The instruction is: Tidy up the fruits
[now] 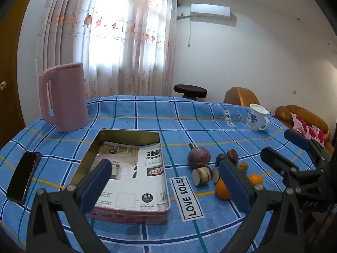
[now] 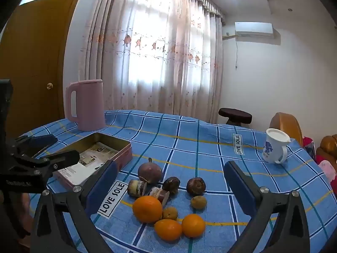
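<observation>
The bench wears a blue checked cloth (image 2: pixel 189 139) before a curtained window. Both the left gripper (image 1: pixel 166 181) and right gripper (image 2: pixel 170 187) stand spread, holding nothing. The oranges and brown fruits (image 2: pixel 168 206) lie clustered beside the open pink metal tin (image 1: pixel 130 168). Only the left view shows a black phone (image 1: pixel 24 177).

On the bench (image 2: pixel 189 139), the fruits (image 2: pixel 166 202) lie bunched between the fingers of the right claw (image 2: pixel 170 191) and just ahead of it. The tin (image 1: pixel 126 168) sits ahead of the left claw (image 1: pixel 168 185), left of the fruits. The kettle (image 1: pixel 63 97) stands behind the tin; the phone (image 1: pixel 23 177) lies left of it. The mug (image 2: pixel 273 147) stands far right.
</observation>
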`<state>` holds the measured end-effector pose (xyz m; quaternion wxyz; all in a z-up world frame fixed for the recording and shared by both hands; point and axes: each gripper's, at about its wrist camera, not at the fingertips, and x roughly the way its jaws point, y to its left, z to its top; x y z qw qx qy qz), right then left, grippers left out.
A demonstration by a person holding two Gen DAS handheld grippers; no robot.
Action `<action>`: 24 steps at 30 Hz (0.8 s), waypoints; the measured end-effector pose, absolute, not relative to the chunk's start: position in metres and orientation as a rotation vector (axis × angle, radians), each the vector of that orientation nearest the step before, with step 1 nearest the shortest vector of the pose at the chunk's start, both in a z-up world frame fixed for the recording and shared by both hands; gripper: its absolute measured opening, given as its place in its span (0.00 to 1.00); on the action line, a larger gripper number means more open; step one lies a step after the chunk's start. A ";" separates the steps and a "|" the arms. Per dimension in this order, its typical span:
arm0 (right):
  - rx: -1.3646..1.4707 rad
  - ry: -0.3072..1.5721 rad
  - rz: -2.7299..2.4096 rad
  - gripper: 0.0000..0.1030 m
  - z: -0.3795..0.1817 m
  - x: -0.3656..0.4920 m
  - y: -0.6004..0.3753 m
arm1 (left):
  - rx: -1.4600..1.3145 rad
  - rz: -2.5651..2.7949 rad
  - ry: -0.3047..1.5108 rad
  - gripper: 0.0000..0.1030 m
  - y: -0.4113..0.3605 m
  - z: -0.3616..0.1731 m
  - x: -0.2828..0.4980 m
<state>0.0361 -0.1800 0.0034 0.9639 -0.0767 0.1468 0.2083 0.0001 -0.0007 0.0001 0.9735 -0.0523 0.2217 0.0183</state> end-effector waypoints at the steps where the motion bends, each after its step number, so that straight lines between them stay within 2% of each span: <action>1: -0.153 0.299 0.421 0.99 0.003 0.037 -0.181 | -0.105 0.039 0.446 1.00 -0.001 0.000 0.000; 24: -0.127 0.346 0.402 0.99 -0.008 0.045 -0.188 | -0.111 0.028 0.452 1.00 -0.003 -0.005 0.000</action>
